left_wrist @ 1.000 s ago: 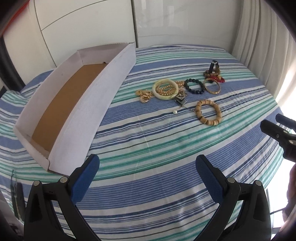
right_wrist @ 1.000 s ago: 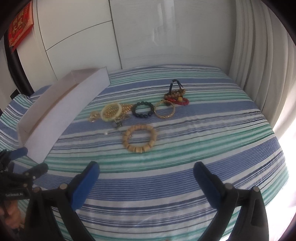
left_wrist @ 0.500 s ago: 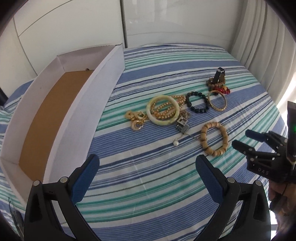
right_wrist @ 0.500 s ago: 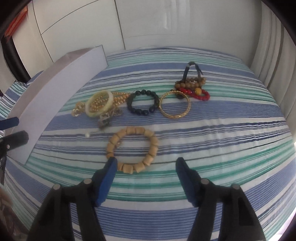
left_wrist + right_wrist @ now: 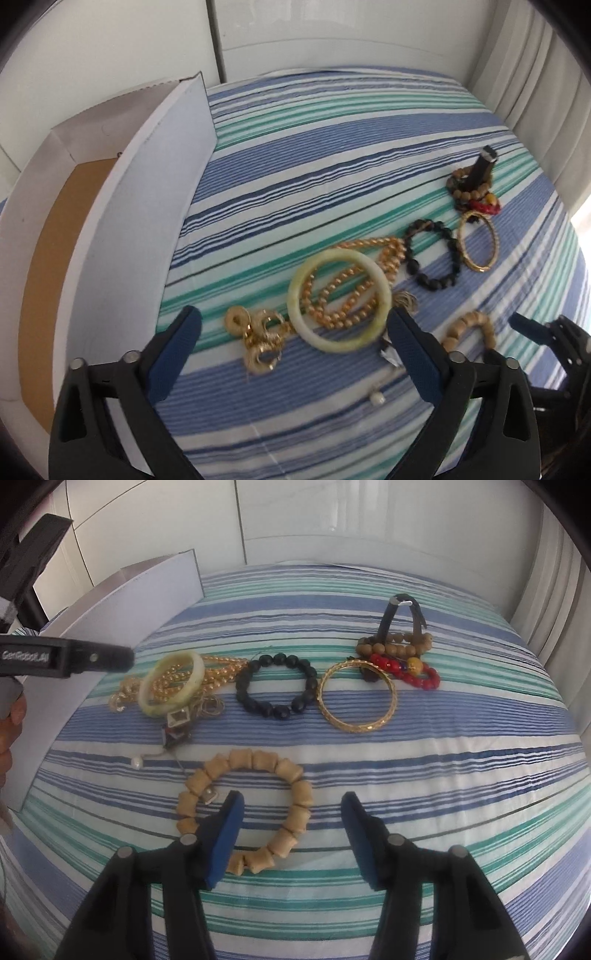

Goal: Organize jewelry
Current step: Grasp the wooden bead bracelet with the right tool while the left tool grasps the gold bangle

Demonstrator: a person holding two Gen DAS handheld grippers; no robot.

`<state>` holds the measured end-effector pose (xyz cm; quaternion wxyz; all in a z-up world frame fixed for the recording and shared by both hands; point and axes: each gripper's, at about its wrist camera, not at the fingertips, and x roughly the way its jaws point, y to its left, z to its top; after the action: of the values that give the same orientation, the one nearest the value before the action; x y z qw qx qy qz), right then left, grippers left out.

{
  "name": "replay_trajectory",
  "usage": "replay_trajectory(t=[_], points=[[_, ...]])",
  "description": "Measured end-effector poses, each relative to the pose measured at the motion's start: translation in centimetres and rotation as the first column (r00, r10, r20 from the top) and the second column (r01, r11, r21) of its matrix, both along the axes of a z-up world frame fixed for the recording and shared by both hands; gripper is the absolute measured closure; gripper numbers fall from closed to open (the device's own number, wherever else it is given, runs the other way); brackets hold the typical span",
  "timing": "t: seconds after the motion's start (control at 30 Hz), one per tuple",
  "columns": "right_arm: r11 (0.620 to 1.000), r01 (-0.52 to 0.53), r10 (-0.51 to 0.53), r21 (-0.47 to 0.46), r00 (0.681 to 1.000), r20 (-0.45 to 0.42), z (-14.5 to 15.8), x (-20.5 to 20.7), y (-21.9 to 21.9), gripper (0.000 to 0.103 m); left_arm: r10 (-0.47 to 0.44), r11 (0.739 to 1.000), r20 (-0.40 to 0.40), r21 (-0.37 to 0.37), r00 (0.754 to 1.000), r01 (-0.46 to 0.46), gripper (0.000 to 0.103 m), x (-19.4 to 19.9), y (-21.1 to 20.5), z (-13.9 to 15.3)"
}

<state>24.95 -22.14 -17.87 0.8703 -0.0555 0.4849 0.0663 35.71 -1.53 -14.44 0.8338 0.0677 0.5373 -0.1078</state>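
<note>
My left gripper (image 5: 291, 328) hangs over the pale green bangle (image 5: 339, 300) on the striped bed (image 5: 443, 760), fingers spread wide, just narrowing slightly, pinching nothing. My right gripper (image 5: 291, 814) straddles the wooden bead bracelet (image 5: 245, 810), its half-spread fingers just closing, pads not yet pressing the beads.

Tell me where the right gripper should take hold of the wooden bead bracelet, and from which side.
Grip the near-right arc of the wooden bead bracelet, from above. It lies flat on the striped sheet, so one finger goes inside the ring, one outside. The right gripper, jaws just narrowing with nothing pinched, already straddles that arc.
</note>
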Motion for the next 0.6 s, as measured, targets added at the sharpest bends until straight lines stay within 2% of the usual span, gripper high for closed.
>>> replay_trajectory(t=[0.03, 0.3, 0.37, 0.5, 0.53, 0.57, 0.6], points=[[1.0, 0.0, 0.0, 0.001, 1.0, -0.001, -0.1, 0.0, -0.1, 0.053, 0.0, 1.0, -0.016, 0.005, 1.0, 0.0, 0.017, 0.7, 0.0, -0.6], [1.0, -0.008, 0.008, 0.004, 1.0, -0.008, -1.1, 0.0, -0.5, 0.054, -0.026, 0.999, -0.05, 0.039, 0.998, 0.028, 0.032, 2.1, -1.0, -2.7], [1.0, -0.007, 0.007, 0.006, 1.0, -0.022, -1.6, 0.1, -0.6, 0.063, -0.035, 0.998, -0.058, 0.044, 0.998, 0.037, 0.043, 2.1, -1.3, -2.9], [0.999, -0.022, 0.022, -0.025, 1.0, -0.003, -1.6, -0.2, -0.3, 0.067, -0.02, 0.999, -0.045, 0.045, 0.999, 0.022, 0.043, 2.2, -1.4, -2.2], [0.999, -0.026, 0.026, -0.03, 1.0, -0.001, -1.6, -0.1, -0.3, 0.079, -0.018, 0.999, -0.039, 0.033, 0.999, 0.019, 0.042, 2.1, -1.4, -1.8], [0.999, -0.029, 0.029, -0.035, 1.0, 0.0, -1.7, -0.1, -0.4, 0.086, -0.016, 1.0, -0.034, 0.023, 0.999, 0.016, 0.042, 2.0, -1.3, -1.3], [0.999, -0.03, 0.031, -0.034, 1.0, 0.005, -1.6, -0.2, -0.4, 0.088, -0.015, 1.0, -0.03, 0.016, 0.999, 0.016, 0.042, 1.8, -1.3, -0.8]])
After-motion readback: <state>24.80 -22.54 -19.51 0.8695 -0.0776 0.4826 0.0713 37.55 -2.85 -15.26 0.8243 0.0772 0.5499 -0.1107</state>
